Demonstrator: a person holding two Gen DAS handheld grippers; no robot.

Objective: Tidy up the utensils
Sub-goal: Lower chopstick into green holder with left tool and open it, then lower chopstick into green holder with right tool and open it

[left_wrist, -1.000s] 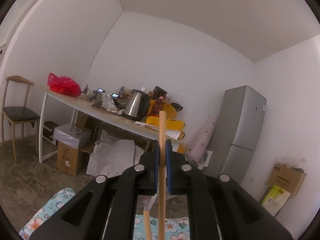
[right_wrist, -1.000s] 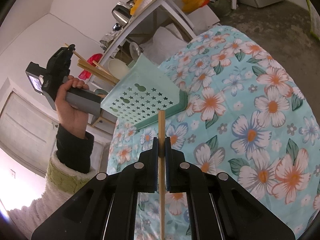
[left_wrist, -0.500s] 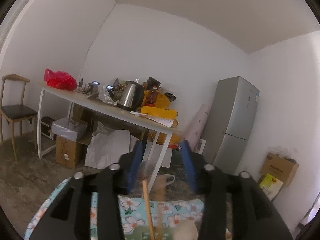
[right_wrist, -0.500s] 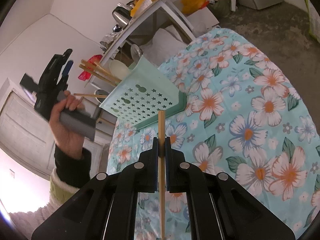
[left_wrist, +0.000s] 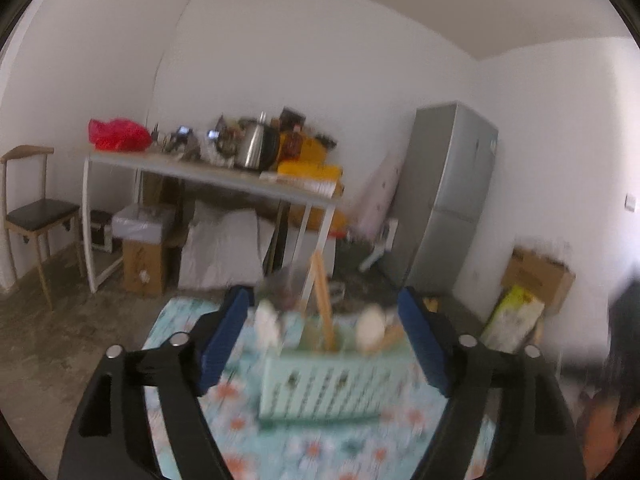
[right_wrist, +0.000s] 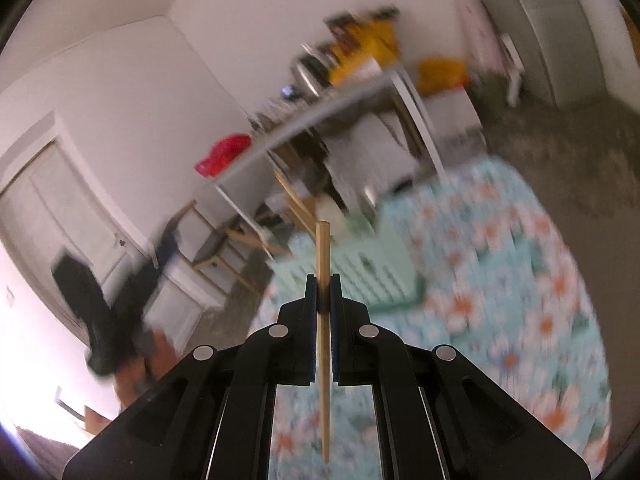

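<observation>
L gripper (left_wrist: 324,344) now released, its chopstick (left_wrist: 322,300) dropped into basket (left_wrist: 320,384); R gripper (right_wrist: 323,294) still clenched on 2nd chopstick (right_wrist: 323,320), next to deposit.

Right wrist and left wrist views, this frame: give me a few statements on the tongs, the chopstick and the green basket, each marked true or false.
1. The right tongs are shut on a wooden chopstick. True.
2. The left tongs grip a chopstick. False: they are open and hold nothing.
3. The green basket stands on the floral cloth. True.
4. The basket is empty. False: chopsticks and pale spoon-like utensils stick up out of it, though blurred.
5. The held chopstick already rests inside the basket. False: it is clamped in the right tongs, its tip pointing toward the basket.
</observation>
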